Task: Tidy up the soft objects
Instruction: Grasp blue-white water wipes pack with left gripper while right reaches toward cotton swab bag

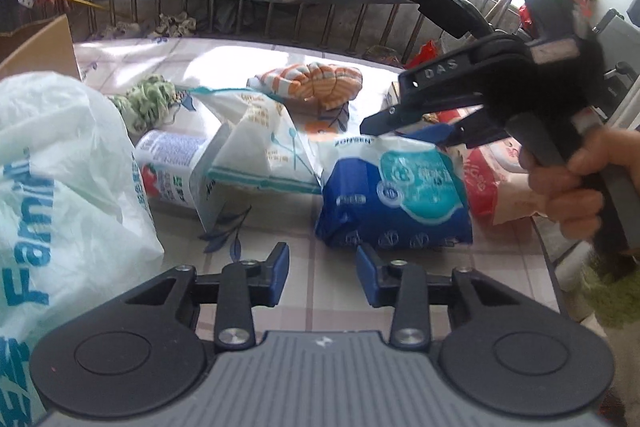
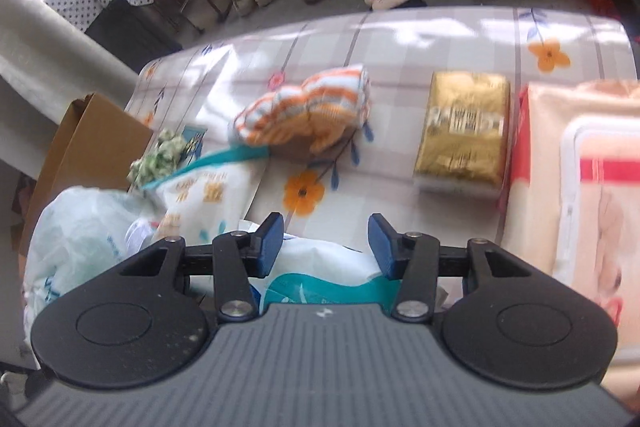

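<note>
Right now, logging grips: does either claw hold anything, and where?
Left claw holds nothing. Right claw straddles the blue-and-white plastic tissue pack's top edge; a pinch cannot be told.

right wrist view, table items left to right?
cardboard box → green cloth → striped cloth → gold pack → pink wipes pack

2 knit cloths (image 1: pixel 316 83), 1 gold pack (image 2: pixel 464 135), 1 blue pack (image 1: pixel 396 195), 1 plastic bag (image 1: pixel 60 187), 1 cardboard box (image 2: pixel 88 155)

Two downward wrist views, shared tabletop (image 1: pixel 344 283)
</note>
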Demonstrator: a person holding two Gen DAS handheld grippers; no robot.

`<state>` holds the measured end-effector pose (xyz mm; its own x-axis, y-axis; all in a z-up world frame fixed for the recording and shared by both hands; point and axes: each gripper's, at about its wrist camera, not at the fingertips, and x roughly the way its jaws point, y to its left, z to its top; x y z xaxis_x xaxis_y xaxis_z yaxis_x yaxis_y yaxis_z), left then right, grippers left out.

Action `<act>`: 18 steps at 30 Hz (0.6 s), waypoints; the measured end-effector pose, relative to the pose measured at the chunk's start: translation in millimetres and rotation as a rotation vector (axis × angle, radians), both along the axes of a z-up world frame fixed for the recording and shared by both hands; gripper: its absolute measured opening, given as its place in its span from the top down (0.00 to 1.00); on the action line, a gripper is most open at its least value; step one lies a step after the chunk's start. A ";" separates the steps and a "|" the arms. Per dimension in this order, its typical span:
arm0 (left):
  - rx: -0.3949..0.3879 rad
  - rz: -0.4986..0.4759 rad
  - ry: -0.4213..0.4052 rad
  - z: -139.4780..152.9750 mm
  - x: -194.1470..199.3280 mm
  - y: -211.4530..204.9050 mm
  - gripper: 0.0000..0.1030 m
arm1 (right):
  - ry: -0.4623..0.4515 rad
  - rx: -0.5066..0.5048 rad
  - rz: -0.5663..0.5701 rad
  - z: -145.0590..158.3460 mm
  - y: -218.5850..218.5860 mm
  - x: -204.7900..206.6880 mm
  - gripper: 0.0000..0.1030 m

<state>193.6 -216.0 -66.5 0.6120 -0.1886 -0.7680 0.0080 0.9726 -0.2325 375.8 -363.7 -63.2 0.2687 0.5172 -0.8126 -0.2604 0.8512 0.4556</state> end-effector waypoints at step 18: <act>-0.108 -0.146 0.117 -5.8 -44.2 -6.6 0.57 | 0.111 0.190 -0.099 -4.8 -41.6 -79.2 0.50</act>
<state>149.4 -222.6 -72.2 0.4802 -0.3538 -0.8027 0.1143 0.9325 -0.3426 296.7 -405.3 -68.0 0.2399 0.6391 -0.7307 -0.1188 0.7664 0.6313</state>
